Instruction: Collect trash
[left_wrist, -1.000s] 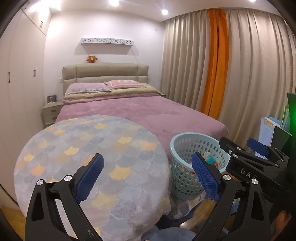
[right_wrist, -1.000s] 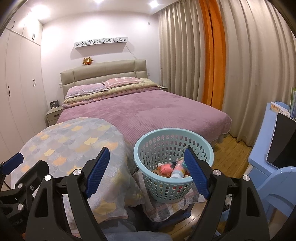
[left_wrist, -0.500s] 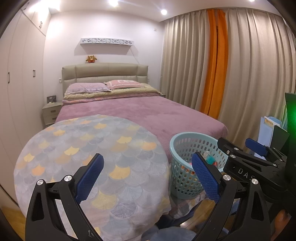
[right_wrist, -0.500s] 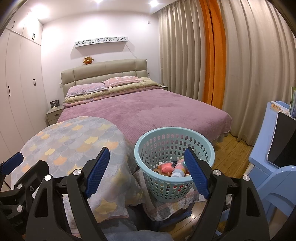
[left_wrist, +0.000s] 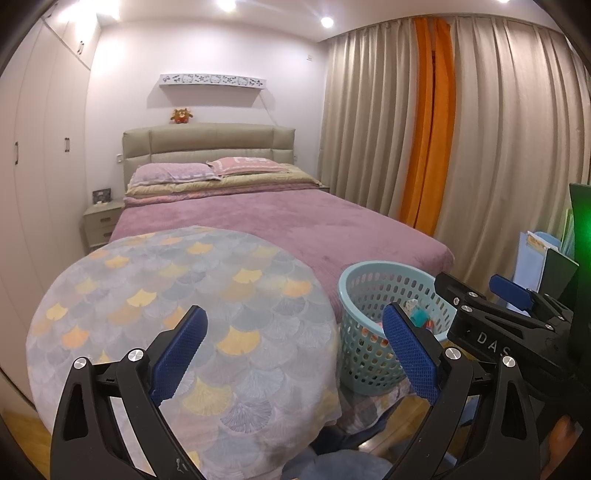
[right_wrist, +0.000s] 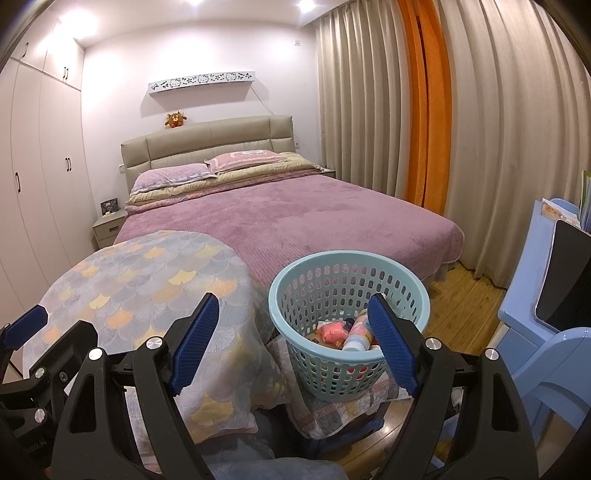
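A light-blue perforated basket (right_wrist: 332, 266) stands on a patchwork-covered stool just right of a round table. Inside it lie a pink item (right_wrist: 332, 329), a white-capped bottle (right_wrist: 356, 334) and other small trash. In the left wrist view the same basket (left_wrist: 364, 291) sits to the right. My right gripper (right_wrist: 291, 343) hovers open before the basket, nothing between its blue pads. My left gripper (left_wrist: 295, 349) is open over the table's near edge, empty. The right gripper (left_wrist: 506, 317) also shows at the right of the left wrist view.
The round table wears a scale-patterned cloth (left_wrist: 166, 295). Behind it is a bed with a purple blanket (right_wrist: 295, 218). Beige and orange curtains (right_wrist: 461, 129) fill the right wall, wardrobes (right_wrist: 33, 166) the left. A blue chair and desk (right_wrist: 535, 332) stand at right on wooden floor.
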